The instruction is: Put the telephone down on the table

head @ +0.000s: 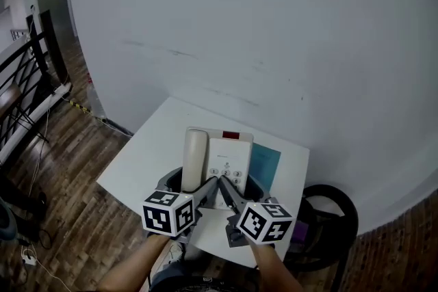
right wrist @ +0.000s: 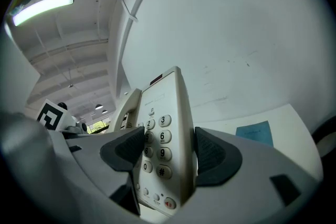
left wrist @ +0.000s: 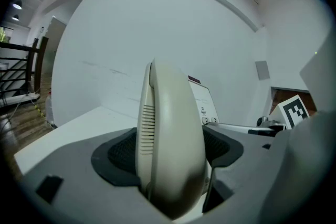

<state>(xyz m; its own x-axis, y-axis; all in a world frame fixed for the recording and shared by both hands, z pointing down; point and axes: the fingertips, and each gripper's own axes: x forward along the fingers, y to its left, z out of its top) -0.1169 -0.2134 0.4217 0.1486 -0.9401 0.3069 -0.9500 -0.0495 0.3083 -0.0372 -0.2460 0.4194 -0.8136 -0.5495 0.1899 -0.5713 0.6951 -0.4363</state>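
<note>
A cream desk telephone (head: 226,155), with its handset (head: 194,157) lying in the cradle, is held over the white table (head: 140,161) near its front edge. My left gripper (head: 194,189) is shut across the handset (left wrist: 170,149) end, a dark pad on each side. My right gripper (head: 234,193) is shut on the keypad half (right wrist: 165,139), with one pad on the key face and the other on the side edge. In the right gripper view the telephone stands tilted up. Whether its base touches the table is hidden.
A blue card (head: 265,165) lies on the table just right of the telephone. A black round stool or chair (head: 335,214) stands right of the table. The white wall (head: 274,24) is directly behind. A wood floor and a black railing (head: 24,72) are to the left.
</note>
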